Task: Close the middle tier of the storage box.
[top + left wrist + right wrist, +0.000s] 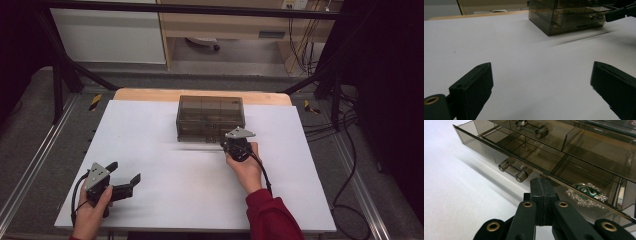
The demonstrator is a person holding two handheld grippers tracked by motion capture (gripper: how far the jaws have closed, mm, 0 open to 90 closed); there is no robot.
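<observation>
The smoky transparent plastic drawer box [210, 117] stands at the white table's [150, 150] far edge; our right gripper [541, 185], jaws fully closed and empty, meets its open lower drawer [529, 157]. Our left gripper [126, 176] rests wide open, holding nothing.

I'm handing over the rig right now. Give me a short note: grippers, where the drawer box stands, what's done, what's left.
Left gripper: open, holding nothing, near the table's front left corner.
Right gripper: jaws shut together, tip at the front edge of the lower drawer, nothing visibly clamped.
Smoky drawer box: far centre of the table; lower drawer pulled partly out, silver-green badge inside.
Done: drawer partly open.
Left: probably taking the badge out; the handle is untouched.
</observation>
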